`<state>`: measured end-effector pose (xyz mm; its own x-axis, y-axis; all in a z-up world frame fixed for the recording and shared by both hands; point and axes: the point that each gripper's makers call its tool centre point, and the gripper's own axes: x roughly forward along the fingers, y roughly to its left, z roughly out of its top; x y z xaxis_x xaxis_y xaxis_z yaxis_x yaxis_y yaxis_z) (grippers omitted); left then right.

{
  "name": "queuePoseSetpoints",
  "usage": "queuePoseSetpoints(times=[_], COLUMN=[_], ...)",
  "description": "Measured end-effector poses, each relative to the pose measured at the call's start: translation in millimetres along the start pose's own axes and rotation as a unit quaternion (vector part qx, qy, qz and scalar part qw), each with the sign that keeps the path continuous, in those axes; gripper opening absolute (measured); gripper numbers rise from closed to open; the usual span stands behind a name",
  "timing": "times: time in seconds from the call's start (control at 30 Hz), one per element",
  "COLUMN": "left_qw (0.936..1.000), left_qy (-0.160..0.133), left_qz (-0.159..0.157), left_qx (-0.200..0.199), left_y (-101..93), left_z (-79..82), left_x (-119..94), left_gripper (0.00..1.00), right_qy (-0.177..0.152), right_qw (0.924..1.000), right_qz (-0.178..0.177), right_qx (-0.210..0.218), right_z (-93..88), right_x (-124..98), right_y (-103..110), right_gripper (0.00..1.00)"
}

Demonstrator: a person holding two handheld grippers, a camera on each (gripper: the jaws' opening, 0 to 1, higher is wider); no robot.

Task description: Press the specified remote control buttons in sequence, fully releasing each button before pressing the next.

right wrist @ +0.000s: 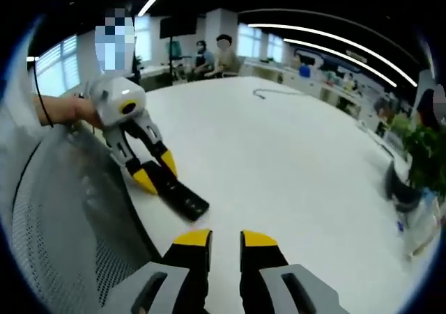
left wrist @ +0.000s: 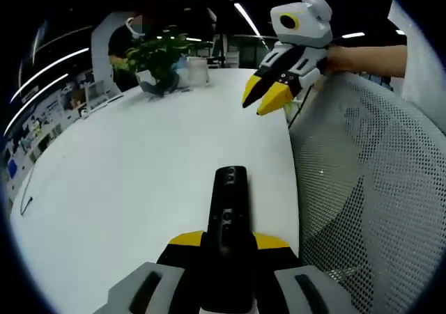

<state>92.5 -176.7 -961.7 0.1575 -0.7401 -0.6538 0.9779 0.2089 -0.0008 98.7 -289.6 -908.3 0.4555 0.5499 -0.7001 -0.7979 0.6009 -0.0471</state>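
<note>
both tools share one look: a white rounded head with a yellow-ringed dark lens, grey-and-black linkage arms, and black jaws capped with yellow tips. left gripper (left wrist: 230, 248) shows grey side pads with dark slots, as does right gripper (right wrist: 224, 243).

A broad white counter (left wrist: 125, 189) with a rounded edge carries the things. A black remote control (right wrist: 178, 194) sits at its near edge, beside a grey mesh chair back. At the far side stands a potted green plant (left wrist: 159, 60) with a pale container (left wrist: 197, 70) just beside it. A thin dark cable (right wrist: 268, 93) lies loose on the white top, well apart from the remote
</note>
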Motion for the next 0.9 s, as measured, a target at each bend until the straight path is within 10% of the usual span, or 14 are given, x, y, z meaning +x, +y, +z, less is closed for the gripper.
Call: queuePoseSetpoints(times=[0.23,0.33,0.9], left_qw=[0.9997,0.9980,0.9975], left_qy=[0.008,0.038,0.024], left_qz=[-0.005,0.020,-0.041], left_qx=[0.025,-0.045,0.053], left_y=[-1.8,2.4,-26.2], left_z=[-0.3,-12.0,-15.1], left_x=[-3.5,-12.9,-17.4], left_gripper=[0.25,0.29,0.24], right_qy=[0.016,0.017,0.015], right_qw=[0.9996,0.9996,0.9977], right_qz=[0.013,0.013,0.063], right_qx=[-0.018,-0.020,-0.017], right_z=[-2.1,-2.3,-0.4], right_x=[3.1,3.1,6.7], right_y=[8.4,8.6,28.9], right_gripper=[0.08,0.08,0.00])
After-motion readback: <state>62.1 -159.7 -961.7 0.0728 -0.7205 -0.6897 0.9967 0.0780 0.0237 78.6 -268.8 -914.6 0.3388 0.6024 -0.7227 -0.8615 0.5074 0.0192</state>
